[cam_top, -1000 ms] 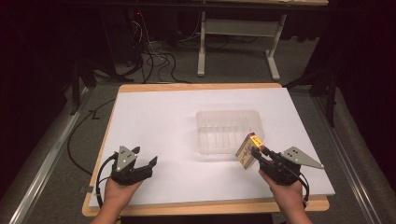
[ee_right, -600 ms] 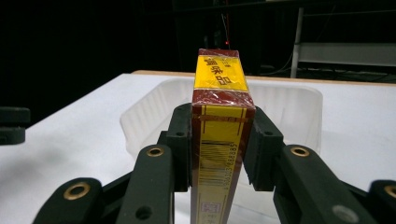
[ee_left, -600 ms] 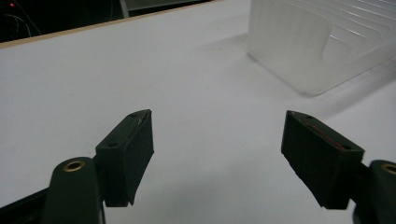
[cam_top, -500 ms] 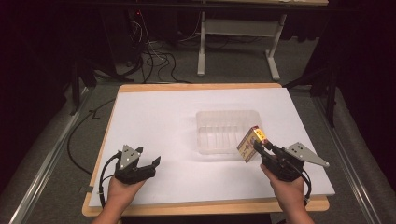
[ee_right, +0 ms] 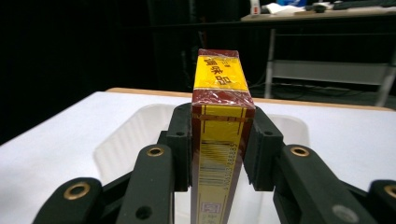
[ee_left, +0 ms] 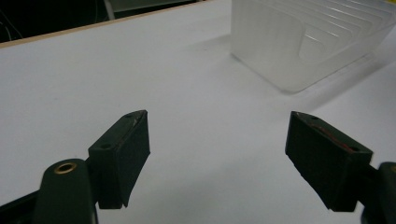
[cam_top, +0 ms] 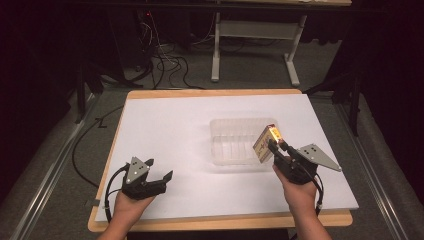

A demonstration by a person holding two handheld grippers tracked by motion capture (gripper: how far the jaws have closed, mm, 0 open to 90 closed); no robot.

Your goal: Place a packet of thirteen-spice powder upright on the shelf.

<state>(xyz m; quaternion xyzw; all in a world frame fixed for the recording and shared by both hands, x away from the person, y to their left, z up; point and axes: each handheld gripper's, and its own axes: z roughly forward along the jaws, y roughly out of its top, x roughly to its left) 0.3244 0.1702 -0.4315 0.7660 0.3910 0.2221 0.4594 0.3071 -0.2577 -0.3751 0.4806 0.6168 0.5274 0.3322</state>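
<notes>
Your left gripper (cam_top: 161, 180) sits low over the bench (cam_top: 165, 130) with jaws just spreading, nothing between them, while your right gripper (cam_top: 274, 146) pinches the box (cam_top: 265, 142) at the tray's (cam_top: 232, 131) right edge.

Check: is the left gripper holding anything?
No: in the left gripper view, the left gripper stands open over the bare white tabletop, with nothing between its black pads.

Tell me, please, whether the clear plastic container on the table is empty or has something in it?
Empty: the high view shows only the ribbed floor of the clear container; the yellow-and-red box stays clamped in the right tool at its rim.
</notes>
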